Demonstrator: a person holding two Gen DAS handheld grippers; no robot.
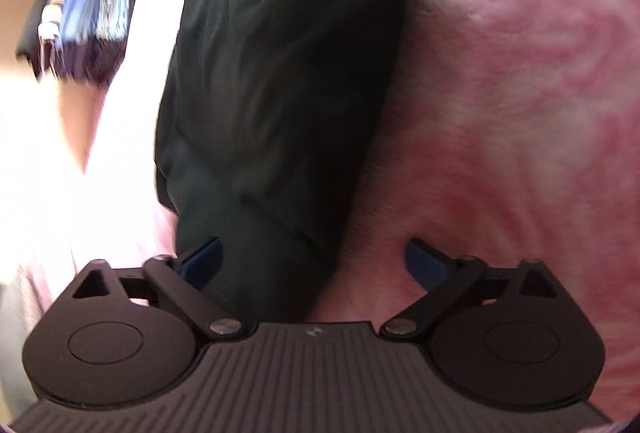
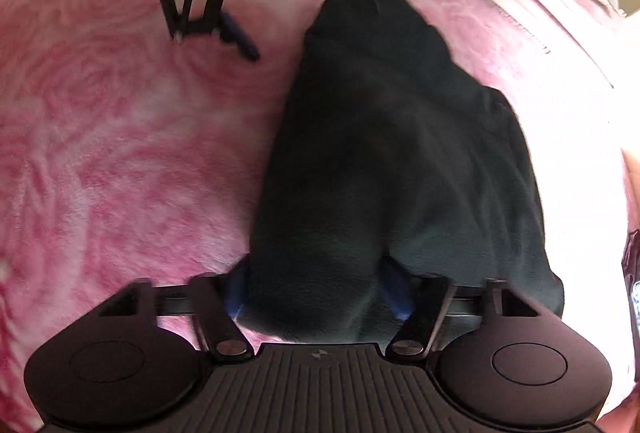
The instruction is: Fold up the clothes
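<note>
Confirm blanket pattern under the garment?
Pink and white swirls, rose-like, on the fuzzy blanket; the right wrist view shows it best, beside the dark garment.

Both wrist views, somewhat blurred, face each other across the dark garment (image 1: 280, 81).

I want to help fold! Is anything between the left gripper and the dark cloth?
Nothing visible is. The left gripper has its jaws wide open right at the end of the dark cloth, which lies on the pink blanket. The right gripper is at the other end.
</note>
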